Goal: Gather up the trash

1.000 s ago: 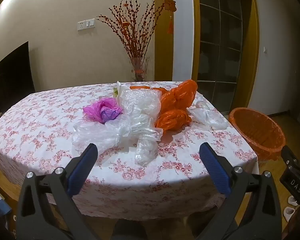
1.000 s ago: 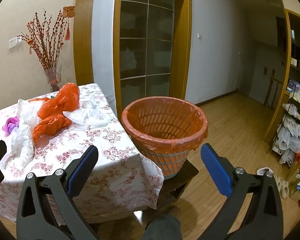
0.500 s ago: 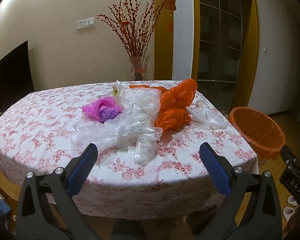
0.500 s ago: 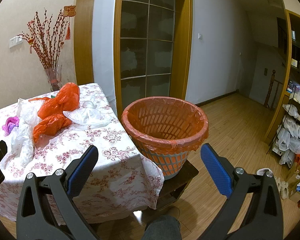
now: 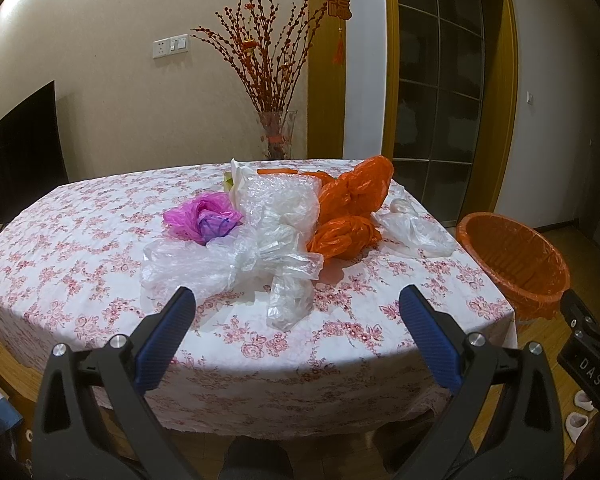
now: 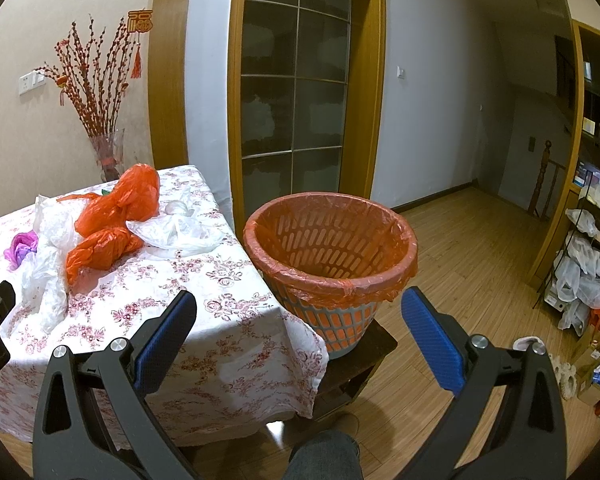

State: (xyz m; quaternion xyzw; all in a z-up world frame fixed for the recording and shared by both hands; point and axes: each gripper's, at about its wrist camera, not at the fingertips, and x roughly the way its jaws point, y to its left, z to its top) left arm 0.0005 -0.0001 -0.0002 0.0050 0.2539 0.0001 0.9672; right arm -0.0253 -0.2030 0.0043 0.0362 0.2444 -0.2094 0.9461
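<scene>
Crumpled plastic bags lie in a heap on the flowered tablecloth [image 5: 60, 248]: a pink bag [image 5: 202, 218], clear bags [image 5: 236, 258], bubble wrap [image 5: 284, 204], orange bags [image 5: 352, 208] and a small clear bag [image 5: 412, 228]. My left gripper [image 5: 296, 300] hangs open over the table's near edge, short of the heap, holding nothing. The orange-lined basket [image 6: 332, 244] stands on a low stool right of the table. In front of that basket, my right gripper [image 6: 298, 300] is open and empty. The orange bags [image 6: 116, 216] show at the right wrist view's left.
A glass vase of red branches [image 5: 276, 128] stands behind the table. The dark stool [image 6: 364, 356] holds the basket beside the table corner. A rack with bags [image 6: 588, 264] is at far right, over wooden floor. A person's knee [image 6: 324, 456] shows at the bottom.
Both views have shifted only slightly; the heap and basket lie as before, and both grippers stay open.
</scene>
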